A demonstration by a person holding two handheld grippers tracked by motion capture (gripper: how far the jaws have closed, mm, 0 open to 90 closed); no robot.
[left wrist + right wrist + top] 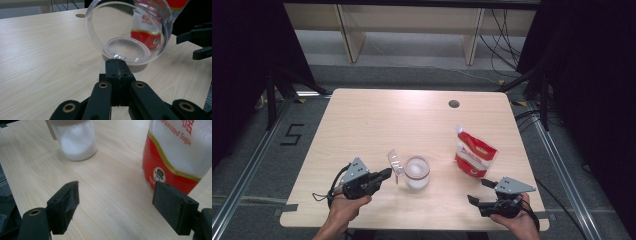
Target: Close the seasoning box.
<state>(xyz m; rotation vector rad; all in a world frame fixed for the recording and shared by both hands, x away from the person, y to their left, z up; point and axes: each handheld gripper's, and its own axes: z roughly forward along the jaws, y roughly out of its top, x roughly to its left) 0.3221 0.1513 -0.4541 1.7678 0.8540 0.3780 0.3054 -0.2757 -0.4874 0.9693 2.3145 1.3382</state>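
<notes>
Left claw: the left claw (384, 174) is seen at the near left of the pale wooden surface (362, 120), its jaws brought together and clamped on the edge of the clear round hinged lid (128, 30).
Lid: the lid (395, 162) is held swung up, tilted just beside the mouth of the jar; it is judged to stay attached at its hinge, though the hinge itself cannot be made out.
Right claw: the right claw (479, 192) is held at the near right, its jaws set wide apart with nothing between them; in the right gripper view its pads (175, 207) are aimed between the jar and the pouch, touching neither.
Jar: the small clear jar with white grains inside (417, 173) stands upright near the middle of the surface; it is seen partly filled (77, 145).
Pouch: the red and white stand-up pouch of granulated sugar (474, 154) stands beyond the right claw, apart from the jar; its top corner looks torn open, which cannot be told for sure.
Done so far: the jar is judged opened, the lid lifted clear of its mouth.
Left to do: the pouch is not yet grasped; picking it up, tipping sugar into the jar and shutting the lid are judged to remain.
Far edge: a round cable hole (454, 104) is seen in the surface, well beyond everything else.
</notes>
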